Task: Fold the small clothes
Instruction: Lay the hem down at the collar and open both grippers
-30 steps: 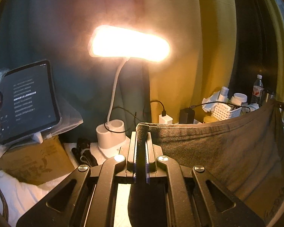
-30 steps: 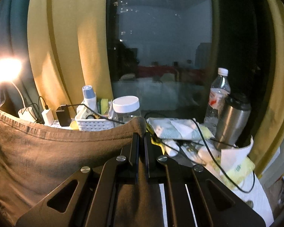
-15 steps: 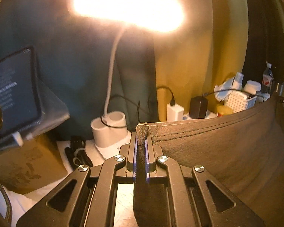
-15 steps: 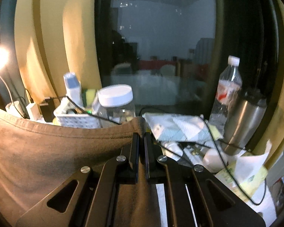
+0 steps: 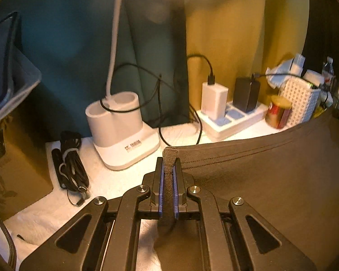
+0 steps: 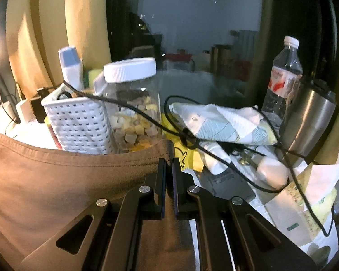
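Garment [image 5: 271, 180] hangs stretched by its hem between left hand-held gripper [image 5: 168, 164] and right hand-held gripper [image 6: 168, 169], both clamped on corners.

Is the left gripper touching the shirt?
Touching. The left wrist view shows the left gripper shut on a bunched corner of the shirt, cloth pinched between both fingers and poking out past the tips.

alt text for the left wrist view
The left gripper pinches a corner of a brown garment, whose hem stretches right above a white cloth. Behind stand a lamp base, a power strip and a basket.
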Available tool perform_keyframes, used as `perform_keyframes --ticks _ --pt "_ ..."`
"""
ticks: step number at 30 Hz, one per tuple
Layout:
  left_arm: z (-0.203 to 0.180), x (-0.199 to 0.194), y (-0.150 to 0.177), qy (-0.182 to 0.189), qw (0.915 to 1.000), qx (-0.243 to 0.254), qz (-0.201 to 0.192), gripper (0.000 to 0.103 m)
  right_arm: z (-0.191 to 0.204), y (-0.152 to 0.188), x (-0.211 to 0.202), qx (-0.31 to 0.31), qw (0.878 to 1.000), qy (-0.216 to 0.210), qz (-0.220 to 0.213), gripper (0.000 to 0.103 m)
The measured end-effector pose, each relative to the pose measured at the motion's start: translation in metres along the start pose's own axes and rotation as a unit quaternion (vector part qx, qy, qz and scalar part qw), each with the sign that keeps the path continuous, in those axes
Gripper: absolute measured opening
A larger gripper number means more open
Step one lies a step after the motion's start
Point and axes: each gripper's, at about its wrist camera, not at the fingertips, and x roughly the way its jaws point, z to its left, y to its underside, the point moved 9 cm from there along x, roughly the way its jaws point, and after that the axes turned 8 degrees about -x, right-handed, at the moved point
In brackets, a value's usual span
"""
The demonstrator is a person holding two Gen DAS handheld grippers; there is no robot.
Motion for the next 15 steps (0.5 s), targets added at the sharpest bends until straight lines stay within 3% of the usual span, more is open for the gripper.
perform_keyframes --ticks 15 --pt "0.014 0.024 0.014 -0.022 0.9979 -0.029 0.053 0.007 -0.009 0.008 0.018 0.008 0.999 0.024 0.035 0.006"
